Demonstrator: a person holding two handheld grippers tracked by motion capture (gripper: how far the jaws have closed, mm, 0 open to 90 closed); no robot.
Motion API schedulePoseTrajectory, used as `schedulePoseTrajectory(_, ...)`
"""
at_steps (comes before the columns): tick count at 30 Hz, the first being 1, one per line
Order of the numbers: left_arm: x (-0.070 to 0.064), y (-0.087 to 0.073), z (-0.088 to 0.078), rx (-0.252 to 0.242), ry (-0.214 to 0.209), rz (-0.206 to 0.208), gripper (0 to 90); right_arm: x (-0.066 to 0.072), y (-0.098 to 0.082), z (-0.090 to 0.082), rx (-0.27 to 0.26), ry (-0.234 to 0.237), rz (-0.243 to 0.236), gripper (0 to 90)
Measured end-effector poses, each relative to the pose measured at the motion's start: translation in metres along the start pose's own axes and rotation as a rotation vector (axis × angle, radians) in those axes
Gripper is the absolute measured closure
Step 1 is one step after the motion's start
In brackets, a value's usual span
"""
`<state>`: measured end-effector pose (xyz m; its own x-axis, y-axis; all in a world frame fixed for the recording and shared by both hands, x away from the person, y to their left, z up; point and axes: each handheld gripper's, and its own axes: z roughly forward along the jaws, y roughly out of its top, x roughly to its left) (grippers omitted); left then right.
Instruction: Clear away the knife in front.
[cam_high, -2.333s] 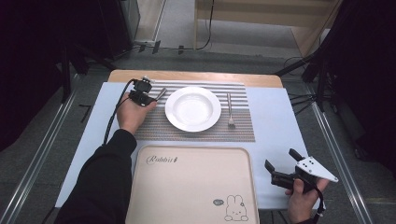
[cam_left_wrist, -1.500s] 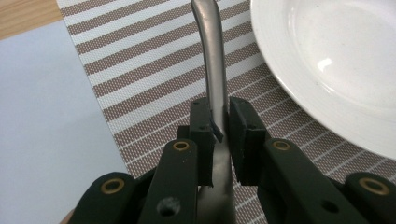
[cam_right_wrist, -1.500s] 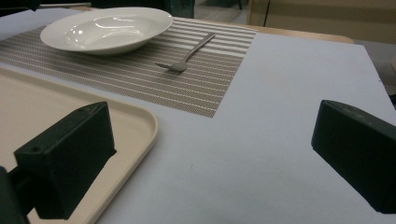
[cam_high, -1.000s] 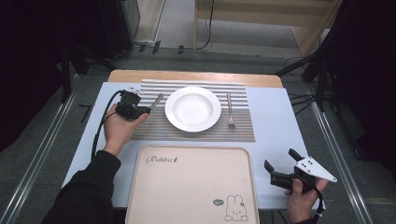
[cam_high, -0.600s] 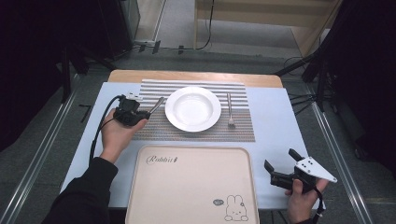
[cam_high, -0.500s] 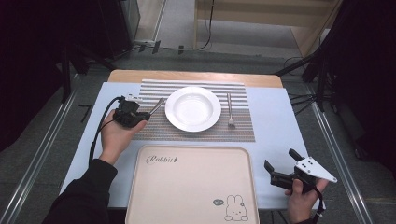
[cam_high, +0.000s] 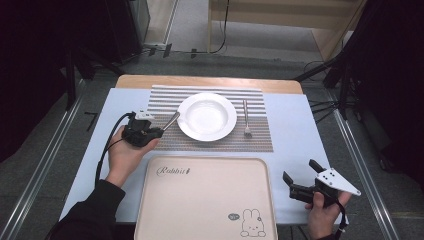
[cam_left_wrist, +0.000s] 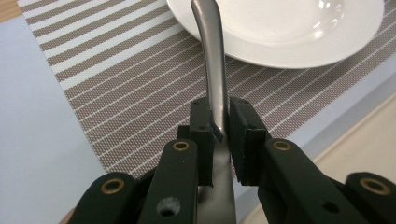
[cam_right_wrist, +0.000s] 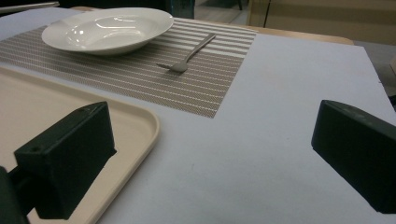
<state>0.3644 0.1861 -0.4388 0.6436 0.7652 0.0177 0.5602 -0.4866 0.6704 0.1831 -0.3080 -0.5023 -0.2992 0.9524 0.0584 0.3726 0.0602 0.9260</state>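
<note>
Carrying utensil (cam_left_wrist: 215, 70) in left gripper (cam_high: 150, 134), jaws clamped on handle, over mat's left edge beside plate (cam_high: 207, 116) | right gripper (cam_high: 300, 182) jaws wide, idle by tray (cam_high: 200, 210) | next, likely: lower onto tray.

Table (cam_high: 295, 125) carries a pale blue cover, with bare wood showing along its far edge. Lying directly on the cover: a brown-and-white striped placemat (cam_high: 212, 145) toward the far middle, and a beige tray (cam_high: 205, 200) printed with a rabbit at the near edge, just in front of the placemat. The placemat's near edge runs close beside the tray's far rim; the cover's right part lies bare out to the table's right edge.
</note>
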Motion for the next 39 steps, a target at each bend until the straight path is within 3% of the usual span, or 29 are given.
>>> schedulePoseTrajectory(19, -0.028, -0.027, -0.02, -0.05, -0.049, 0.008, 79.5, 0.001, 0.0, 0.0, 0.0, -0.001, -0.003, 0.0)
schedulePoseTrajectory(39, -0.066, -0.054, -0.026, -0.072, -0.119, 0.034, 79.5, 0.001, 0.0, -0.001, -0.001, -0.003, -0.002, 0.0)
